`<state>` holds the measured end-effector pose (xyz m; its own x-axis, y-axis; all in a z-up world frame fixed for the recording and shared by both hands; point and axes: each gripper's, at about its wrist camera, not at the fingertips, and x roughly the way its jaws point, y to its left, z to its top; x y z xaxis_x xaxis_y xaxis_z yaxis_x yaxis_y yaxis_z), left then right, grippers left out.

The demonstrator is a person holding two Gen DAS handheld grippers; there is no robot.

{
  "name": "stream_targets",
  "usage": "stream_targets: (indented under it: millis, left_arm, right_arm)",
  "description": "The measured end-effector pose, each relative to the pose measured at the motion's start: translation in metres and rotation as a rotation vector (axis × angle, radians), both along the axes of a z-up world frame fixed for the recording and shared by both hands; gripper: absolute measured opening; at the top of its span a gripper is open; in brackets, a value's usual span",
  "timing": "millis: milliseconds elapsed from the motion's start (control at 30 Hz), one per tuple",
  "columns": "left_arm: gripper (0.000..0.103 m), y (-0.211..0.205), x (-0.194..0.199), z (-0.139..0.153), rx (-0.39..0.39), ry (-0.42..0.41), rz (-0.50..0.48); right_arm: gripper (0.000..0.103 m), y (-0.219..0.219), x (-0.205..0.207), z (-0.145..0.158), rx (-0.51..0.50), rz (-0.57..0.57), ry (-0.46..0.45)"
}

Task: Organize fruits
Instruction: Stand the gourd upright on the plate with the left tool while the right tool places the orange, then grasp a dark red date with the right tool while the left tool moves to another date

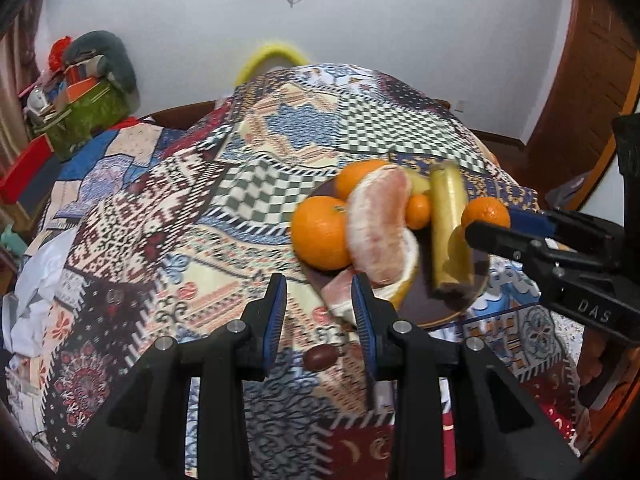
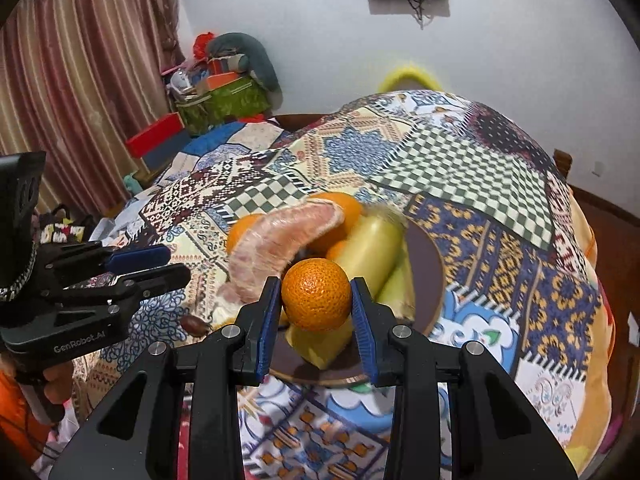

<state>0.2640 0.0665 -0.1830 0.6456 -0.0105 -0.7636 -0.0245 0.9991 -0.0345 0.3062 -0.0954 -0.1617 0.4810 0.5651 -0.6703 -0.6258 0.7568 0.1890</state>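
A dark brown plate on the patterned cloth holds several oranges, a peeled pomelo segment and a yellow banana. My right gripper is shut on an orange and holds it just above the plate's near side; it also shows in the left wrist view. My left gripper is open and empty, just left of the plate, with a pomelo piece by its right finger. A brown date lies on the cloth below it.
The table is covered with a patchwork cloth. Boxes and a green container stand at the far left. A wooden door is at the right. A curtain hangs at the left.
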Motion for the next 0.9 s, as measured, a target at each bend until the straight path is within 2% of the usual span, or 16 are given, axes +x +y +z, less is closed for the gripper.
stream_targets:
  millis: [200, 333, 467, 567, 900]
  left_arm:
    - [0.034, 0.012, 0.000, -0.007, 0.023, 0.008, 0.022]
    - [0.035, 0.015, 0.000, -0.009, 0.010, 0.005, 0.021]
    - [0.039, 0.016, 0.001, -0.011, 0.009, 0.010, 0.020]
    - [0.040, 0.017, 0.002, -0.013, 0.007, 0.017, 0.025]
    - [0.040, 0.016, -0.012, -0.002, 0.000, 0.009, 0.025]
  right_arm:
    - [0.032, 0.021, 0.011, -0.001, -0.053, 0.005, -0.036]
    - [0.032, 0.028, 0.018, -0.005, -0.076, 0.002, -0.041]
    - [0.035, 0.031, 0.020, -0.005, -0.075, 0.009, -0.047]
    - [0.041, 0.033, 0.020, -0.003, -0.073, 0.006, -0.060]
    - [0.042, 0.020, 0.005, 0.008, -0.065, -0.009, -0.075]
